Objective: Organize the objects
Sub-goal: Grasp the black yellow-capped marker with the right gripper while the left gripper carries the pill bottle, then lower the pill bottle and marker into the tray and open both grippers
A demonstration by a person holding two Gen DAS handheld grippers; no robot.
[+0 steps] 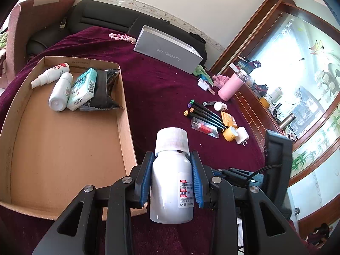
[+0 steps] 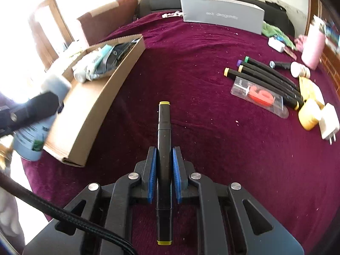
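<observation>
The left gripper [image 1: 171, 159] is clamped on a white bottle [image 1: 171, 182] with a ribbed white cap, its blue pads [image 1: 196, 180] pressing the bottle's two sides. The bottle hangs just beyond the near right corner of an open cardboard box [image 1: 125, 114] that sits on a dark red cloth [image 1: 161, 89].

In the far part of the box lie a white spray bottle [image 1: 51, 74], a second white bottle [image 1: 60, 92], a pale blue tissue pack [image 1: 81, 89] and a black pouch [image 1: 105, 91], packed side by side.

The right gripper [image 2: 164, 161] is closed on a black marker [image 2: 164, 148] with yellow ends, which lies lengthwise between the jaws and points away over the cloth. The marker sits right of the box, near the middle of the cloth.

Farther right a row of black markers [image 2: 267, 80] lies with coloured caps, and touching its near side is a clear case with a red number candle [image 2: 259, 95]. Near them are a yellow tape roll [image 2: 308, 113], a white plug [image 2: 328, 121] and a pink cup [image 2: 313, 46]. A grey shoe box [image 2: 223, 14] stands at the far edge.
</observation>
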